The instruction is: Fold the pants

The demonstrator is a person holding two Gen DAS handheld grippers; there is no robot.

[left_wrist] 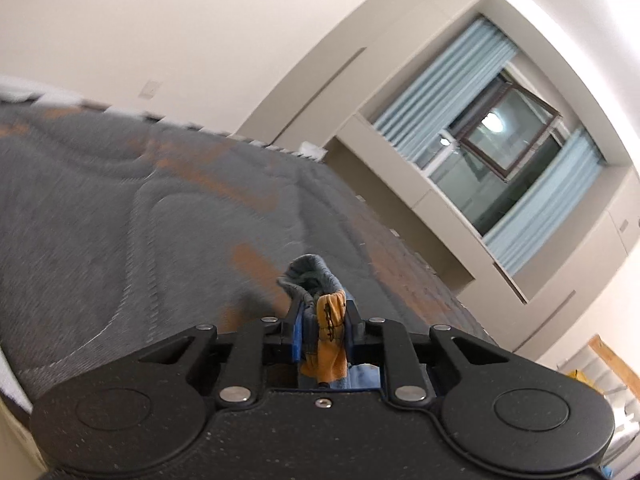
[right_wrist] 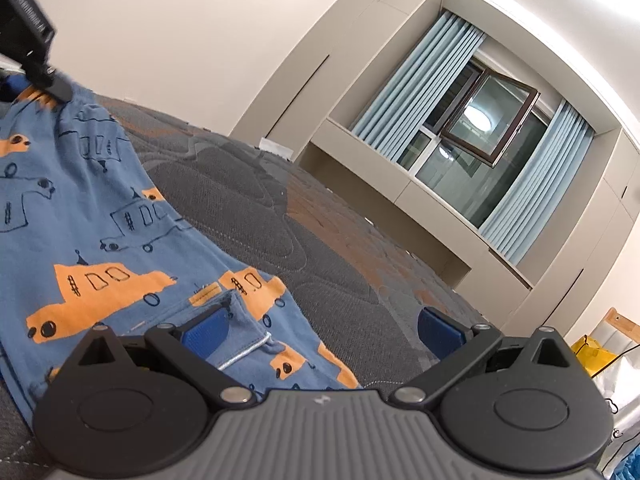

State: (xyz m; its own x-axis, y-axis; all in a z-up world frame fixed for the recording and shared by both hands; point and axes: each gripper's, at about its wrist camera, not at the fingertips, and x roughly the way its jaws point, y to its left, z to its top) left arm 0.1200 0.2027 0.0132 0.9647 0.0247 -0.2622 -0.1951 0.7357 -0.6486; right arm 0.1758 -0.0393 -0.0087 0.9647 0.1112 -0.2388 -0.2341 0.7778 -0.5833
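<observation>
Both grippers are seen from their own wrist cameras above a grey quilted mattress (right_wrist: 248, 216) with faded orange patches. Between the blue pads of the left gripper (left_wrist: 323, 326) a bunched fold of the pants (left_wrist: 328, 316) is pinched: blue cloth with an orange printed patch is squeezed between the two pads, and a rolled grey-blue edge of the cloth sticks out past the fingertips. This gripper is clenched on the fabric. In the right wrist view the same left gripper (right_wrist: 60, 90) is glimpsed at the upper left edge, dark and blurred, at the far raised end of the pants, where the cloth is drawn up to it.

The right gripper (right_wrist: 324, 330) is held with its jaws spread wide, nothing being gripped. Its left blue pad (right_wrist: 204, 334) is seen over the near end of the pants, while its right blue pad (right_wrist: 438, 332) is seen over bare mattress; whether either pad touches what lies beneath it cannot be told.

The pants (right_wrist: 100, 240), blue with orange and outlined cars, are spread over the left part of the mattress, reaching from the near edge under the right gripper up to the left gripper. Behind the bed, beige cupboards (right_wrist: 360, 80) and a window (right_wrist: 480, 128) with pale blue curtains (right_wrist: 416, 88) are seen
</observation>
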